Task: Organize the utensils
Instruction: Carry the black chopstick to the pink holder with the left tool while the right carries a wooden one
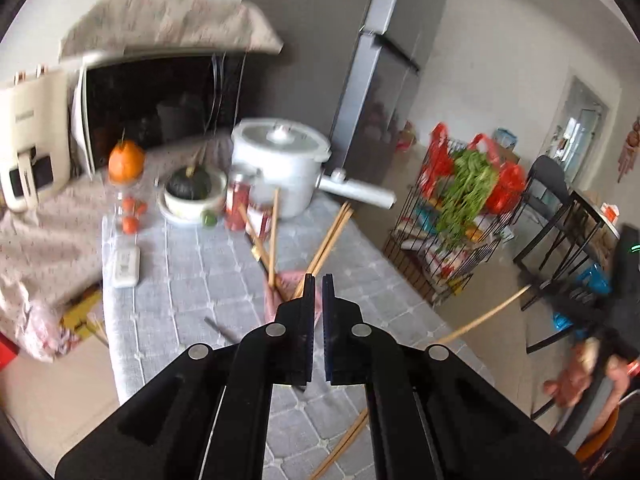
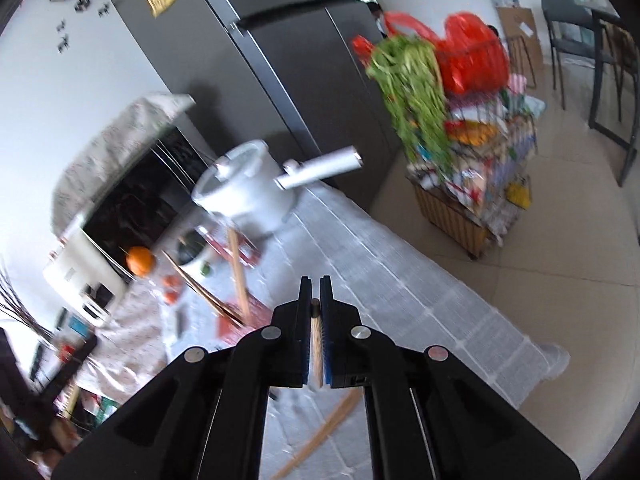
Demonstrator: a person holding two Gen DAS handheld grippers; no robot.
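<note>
Chopstick (image 2: 317, 344) clamped between closed right gripper (image 2: 316, 292) jaws, above table (image 2: 420, 300) | left gripper (image 1: 318, 285) nearly closed, holding nothing | chopsticks (image 1: 328, 240) standing in pink holder (image 1: 290, 284), near white pot (image 1: 280, 164).

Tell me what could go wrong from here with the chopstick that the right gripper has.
1. The right hand-held gripper pinches one chopstick at its very end; the long free length could swing and twist out.
2. Both views are blurred, so motion looks fast; the stick could knock the red jar or the pot's handle.
3. More chopsticks lie crossed on the pink holder; they may scatter.
</note>
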